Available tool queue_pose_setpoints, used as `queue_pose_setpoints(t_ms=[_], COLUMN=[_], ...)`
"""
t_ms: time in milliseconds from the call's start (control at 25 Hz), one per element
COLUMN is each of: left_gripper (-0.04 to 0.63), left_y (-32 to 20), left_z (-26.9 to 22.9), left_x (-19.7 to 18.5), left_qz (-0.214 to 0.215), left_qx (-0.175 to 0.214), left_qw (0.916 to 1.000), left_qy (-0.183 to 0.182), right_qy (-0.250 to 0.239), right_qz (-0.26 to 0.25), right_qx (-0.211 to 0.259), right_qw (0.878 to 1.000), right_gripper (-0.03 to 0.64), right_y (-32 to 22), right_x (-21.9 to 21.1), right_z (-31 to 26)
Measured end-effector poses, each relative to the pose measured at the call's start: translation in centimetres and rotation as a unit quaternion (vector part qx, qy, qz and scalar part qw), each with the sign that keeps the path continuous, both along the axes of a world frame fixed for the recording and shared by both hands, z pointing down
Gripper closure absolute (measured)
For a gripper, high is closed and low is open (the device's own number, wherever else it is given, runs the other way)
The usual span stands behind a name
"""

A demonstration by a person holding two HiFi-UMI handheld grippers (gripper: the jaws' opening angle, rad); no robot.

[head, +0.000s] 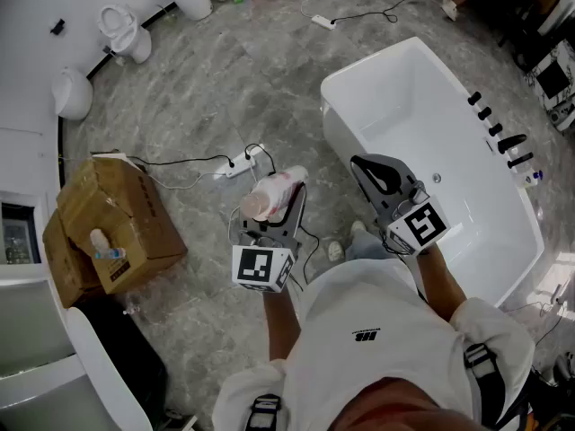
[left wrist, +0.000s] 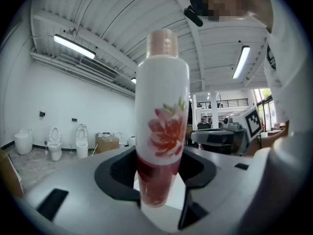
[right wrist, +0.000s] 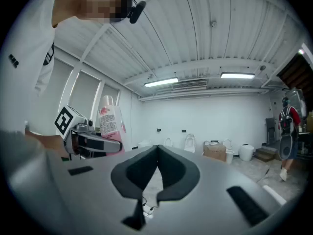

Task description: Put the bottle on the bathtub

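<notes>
A white bottle [head: 272,192] with a pink flower print and a tan cap stands up from my left gripper [head: 274,206], whose jaws are shut on its lower part. In the left gripper view the bottle [left wrist: 161,126] fills the middle and the left gripper [left wrist: 159,192] clamps its reddish base. The white bathtub [head: 503,214] lies to the right. My right gripper [head: 384,176] hangs over the tub's near rim with its jaws shut and nothing between them. The right gripper view shows the right gripper [right wrist: 157,155] closed and the bottle [right wrist: 111,126] off to the left.
A power strip [head: 241,162] with cables lies on the grey floor just beyond the bottle. Cardboard boxes [head: 112,223] sit at the left. Toilets [head: 126,32] line the far left wall. Black taps [head: 503,133] run along the tub's far rim.
</notes>
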State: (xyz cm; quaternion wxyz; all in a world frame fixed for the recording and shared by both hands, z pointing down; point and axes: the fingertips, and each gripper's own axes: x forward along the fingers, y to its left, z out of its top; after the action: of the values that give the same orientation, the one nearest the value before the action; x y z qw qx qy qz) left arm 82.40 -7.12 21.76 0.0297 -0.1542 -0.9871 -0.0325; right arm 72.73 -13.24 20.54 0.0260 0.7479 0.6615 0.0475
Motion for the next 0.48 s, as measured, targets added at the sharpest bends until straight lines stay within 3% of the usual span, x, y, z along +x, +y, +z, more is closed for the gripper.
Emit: queue_pose_setpoints(t_ms=[480], left_gripper=[0.368], left_y=[7.2], left_z=[0.4], left_x=[-2.9], left_qz=[-0.018], left_qx=[-0.006], left_qw=[0.9998], left_qy=[0.009], right_qy=[-0.007], right_qz=[-0.041], right_qx=[0.012], right_qw=[0.999], right_gripper=[0.621], right_y=[8.8], right_x=[-1.6], right_z=[1.5])
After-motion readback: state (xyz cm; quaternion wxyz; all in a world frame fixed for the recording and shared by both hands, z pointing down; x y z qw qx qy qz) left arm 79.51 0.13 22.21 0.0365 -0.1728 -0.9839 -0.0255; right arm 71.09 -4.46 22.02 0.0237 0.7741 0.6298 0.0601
